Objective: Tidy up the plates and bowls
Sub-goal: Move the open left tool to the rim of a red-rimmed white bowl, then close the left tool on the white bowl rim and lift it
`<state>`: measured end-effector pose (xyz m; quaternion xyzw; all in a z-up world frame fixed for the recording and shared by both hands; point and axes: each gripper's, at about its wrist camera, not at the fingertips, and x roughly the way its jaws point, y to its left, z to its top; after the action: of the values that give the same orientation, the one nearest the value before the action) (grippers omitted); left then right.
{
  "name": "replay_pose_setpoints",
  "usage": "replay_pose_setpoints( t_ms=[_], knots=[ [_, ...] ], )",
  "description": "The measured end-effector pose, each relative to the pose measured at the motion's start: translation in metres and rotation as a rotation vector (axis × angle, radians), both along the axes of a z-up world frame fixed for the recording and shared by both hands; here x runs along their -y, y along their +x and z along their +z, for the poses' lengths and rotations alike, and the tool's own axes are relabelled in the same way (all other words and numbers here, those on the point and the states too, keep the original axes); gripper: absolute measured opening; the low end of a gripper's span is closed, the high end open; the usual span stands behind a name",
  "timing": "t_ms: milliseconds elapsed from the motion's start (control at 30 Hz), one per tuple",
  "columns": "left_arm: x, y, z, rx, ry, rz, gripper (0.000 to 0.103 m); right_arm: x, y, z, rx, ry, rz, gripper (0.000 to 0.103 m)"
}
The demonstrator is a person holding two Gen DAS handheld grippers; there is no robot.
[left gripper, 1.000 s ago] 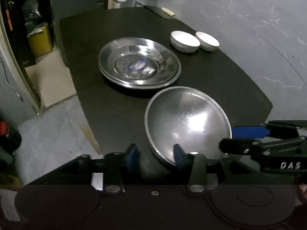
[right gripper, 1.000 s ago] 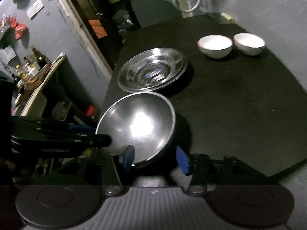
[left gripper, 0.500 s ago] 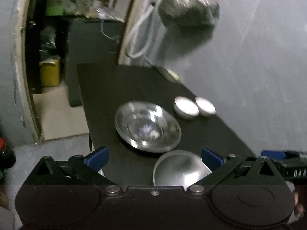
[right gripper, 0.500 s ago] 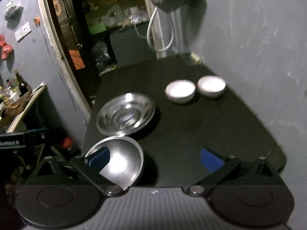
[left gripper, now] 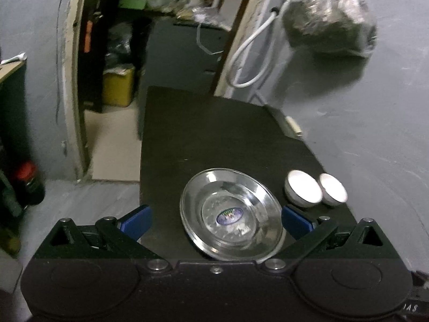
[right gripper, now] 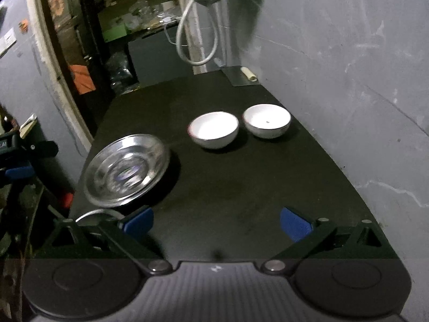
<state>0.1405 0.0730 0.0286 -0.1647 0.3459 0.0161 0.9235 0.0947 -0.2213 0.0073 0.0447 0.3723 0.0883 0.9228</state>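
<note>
A steel plate [left gripper: 231,214] [right gripper: 126,170] with a sticker in its middle lies on the black table [left gripper: 201,139] [right gripper: 241,182]. Two white bowls [left gripper: 303,191] [left gripper: 332,192] sit side by side right of it; in the right wrist view they are the nearer bowl [right gripper: 214,129] and the farther one [right gripper: 266,120]. Only a rim sliver of a second steel dish [right gripper: 92,213] shows by my right gripper's left finger. My left gripper [left gripper: 215,221] is open and empty, raised above the plate. My right gripper [right gripper: 215,221] is open and empty above the table's near part.
A grey wall runs along the table's right side. A small pale roll [right gripper: 248,73] lies on a dark sheet at the far right corner. A white hose [left gripper: 249,53] and a bag [left gripper: 329,18] hang at the far end. A doorway [left gripper: 107,67] opens at left.
Both grippers opened wide, letting go of the near steel dish, then rose and pulled back. The near dish has dropped almost out of both views.
</note>
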Motion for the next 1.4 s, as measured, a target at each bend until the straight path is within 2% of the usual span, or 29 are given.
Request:
replay_pose_setpoints(
  t_ms=[267, 367, 533, 700, 833, 900, 967, 1100, 1167, 1300, 1400],
  knots=[
    [0.036, 0.084, 0.006, -0.035, 0.091, 0.027, 0.102, 0.034, 0.074, -0.017, 0.042, 0.104, 0.017, 0.103],
    [0.051, 0.113, 0.005, -0.039, 0.108, 0.003, 0.102, 0.040, 0.100, -0.021, 0.052, 0.153, 0.020, 0.103],
    [0.079, 0.160, -0.007, -0.038, 0.167, -0.112, 0.102, 0.047, 0.138, -0.032, 0.020, 0.254, -0.004, 0.103],
    [0.107, 0.204, -0.029, -0.085, 0.207, -0.271, 0.102, 0.047, 0.164, -0.045, -0.018, 0.314, -0.012, 0.090],
    [0.124, 0.224, -0.046, -0.126, 0.269, -0.342, 0.102, 0.044, 0.178, -0.055, -0.045, 0.335, -0.004, 0.080],
    [0.129, 0.228, -0.053, -0.136, 0.275, -0.374, 0.097, 0.041, 0.184, -0.059, -0.058, 0.337, -0.001, 0.074],
    [0.132, 0.231, -0.060, -0.159, 0.263, -0.397, 0.085, 0.039, 0.188, -0.063, -0.066, 0.345, 0.004, 0.071],
    [0.131, 0.235, -0.071, -0.199, 0.221, -0.420, 0.067, 0.037, 0.193, -0.067, -0.078, 0.355, 0.005, 0.056],
    [0.133, 0.237, -0.075, -0.211, 0.210, -0.432, 0.052, 0.037, 0.196, -0.068, -0.080, 0.363, 0.007, 0.050],
    [0.135, 0.236, -0.079, -0.229, 0.187, -0.446, 0.040, 0.036, 0.200, -0.070, -0.086, 0.367, 0.010, 0.042],
    [0.138, 0.238, -0.081, -0.240, 0.175, -0.451, 0.033, 0.036, 0.200, -0.072, -0.099, 0.369, 0.009, 0.040]
  ],
)
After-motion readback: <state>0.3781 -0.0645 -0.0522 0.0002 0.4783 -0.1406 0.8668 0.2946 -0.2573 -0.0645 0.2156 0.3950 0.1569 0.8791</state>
